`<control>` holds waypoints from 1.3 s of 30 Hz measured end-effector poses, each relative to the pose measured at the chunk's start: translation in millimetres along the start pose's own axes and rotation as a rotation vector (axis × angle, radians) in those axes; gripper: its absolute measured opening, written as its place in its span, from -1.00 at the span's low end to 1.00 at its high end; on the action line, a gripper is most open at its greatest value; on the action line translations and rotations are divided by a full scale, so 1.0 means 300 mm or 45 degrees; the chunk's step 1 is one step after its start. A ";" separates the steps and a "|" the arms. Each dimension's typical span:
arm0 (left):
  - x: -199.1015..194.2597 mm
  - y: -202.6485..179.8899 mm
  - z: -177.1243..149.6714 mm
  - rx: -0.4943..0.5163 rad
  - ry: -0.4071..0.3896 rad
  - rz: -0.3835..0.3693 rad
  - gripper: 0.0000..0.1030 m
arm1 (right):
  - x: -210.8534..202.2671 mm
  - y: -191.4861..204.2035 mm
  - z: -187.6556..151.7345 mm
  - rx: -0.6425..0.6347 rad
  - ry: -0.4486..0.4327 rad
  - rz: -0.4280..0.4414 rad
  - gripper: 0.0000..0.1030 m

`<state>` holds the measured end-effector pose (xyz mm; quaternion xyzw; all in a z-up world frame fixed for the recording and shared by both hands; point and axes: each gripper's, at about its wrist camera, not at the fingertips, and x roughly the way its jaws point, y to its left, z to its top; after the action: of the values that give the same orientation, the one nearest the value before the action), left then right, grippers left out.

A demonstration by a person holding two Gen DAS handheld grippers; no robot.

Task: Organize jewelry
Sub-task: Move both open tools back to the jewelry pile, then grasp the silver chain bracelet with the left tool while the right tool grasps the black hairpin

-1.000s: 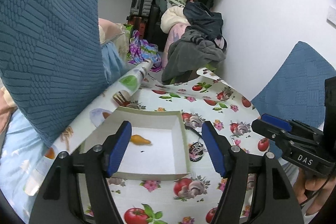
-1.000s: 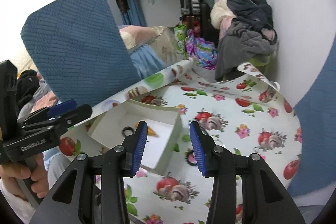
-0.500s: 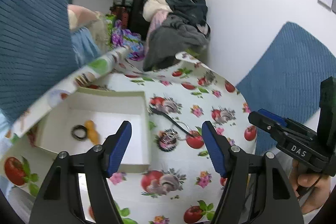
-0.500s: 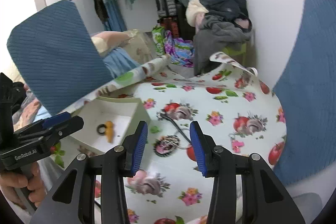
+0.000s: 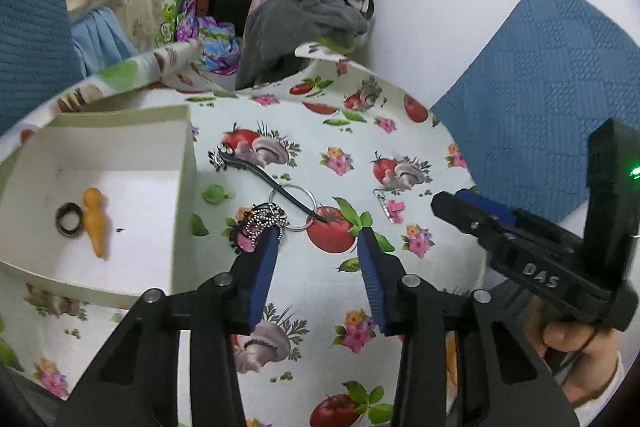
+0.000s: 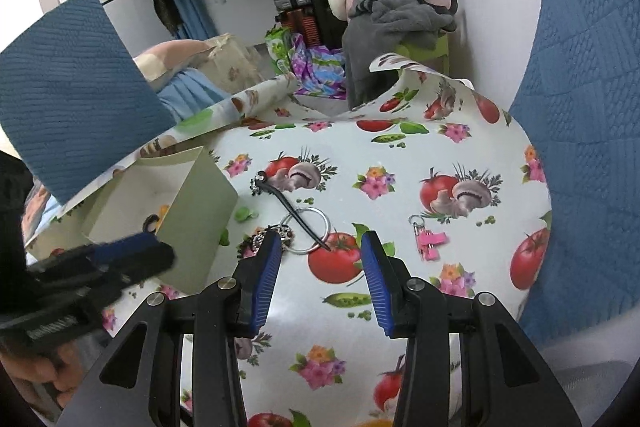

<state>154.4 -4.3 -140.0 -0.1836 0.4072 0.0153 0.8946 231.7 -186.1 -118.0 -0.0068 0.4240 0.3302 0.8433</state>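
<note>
Both grippers have swung right since 1 second ago, off the box and over the loose jewelry, and they now sit closer to the table. Underneath, the tablecloth with its tomato and mushroom print covers the whole surface. On its left side stands the white open box, already containing an orange teardrop piece and, touching its left side, a dark ring. Just right of the box wall, a black hair stick with a sparkly head lies diagonally on the cloth, its thin end crossing a silver ring; a beaded chain cluster is bunched against that ring's left edge. Well apart to the right lies a small pink clip. The left gripper is wide open and holds nothing, its left fingertip right at the chain cluster. The right gripper is likewise wide open and holds nothing, its fingers framing the silver ring and the stick's tip in its own view, though whether either gripper touches the cloth is unclear.
</note>
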 end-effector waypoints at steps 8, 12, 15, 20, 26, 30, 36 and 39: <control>0.199 0.011 -0.013 0.003 0.098 0.089 -0.38 | 0.074 -0.042 0.007 0.041 0.065 0.071 -0.25; 0.287 0.030 -0.016 0.003 0.111 0.164 -0.38 | 0.092 -0.054 0.005 0.048 0.086 0.074 -0.25; 0.339 0.041 -0.014 0.018 0.121 0.205 -0.38 | 0.105 -0.060 0.005 0.051 0.104 0.089 -0.25; 0.419 0.056 -0.021 0.049 0.160 0.259 -0.51 | 0.142 -0.058 0.018 0.036 0.140 0.111 -0.24; 0.435 0.094 -0.026 0.017 0.168 0.243 -0.95 | 0.219 -0.033 0.065 -0.032 0.188 0.146 -0.24; 0.412 0.090 -0.023 0.020 0.155 0.202 -0.98 | 0.294 -0.008 0.095 -0.099 0.246 0.177 -0.24; 0.360 0.071 -0.001 0.008 0.118 0.154 -1.00 | 0.429 0.026 0.125 -0.191 0.362 0.234 -0.33; 0.325 0.069 0.003 -0.007 0.110 0.134 -1.00 | 0.490 0.032 0.135 -0.201 0.419 0.276 -0.44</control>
<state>216.4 3.2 -217.6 -0.1648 0.4543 0.0556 0.8737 317.3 -85.7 -195.4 -0.0809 0.5270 0.4455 0.7192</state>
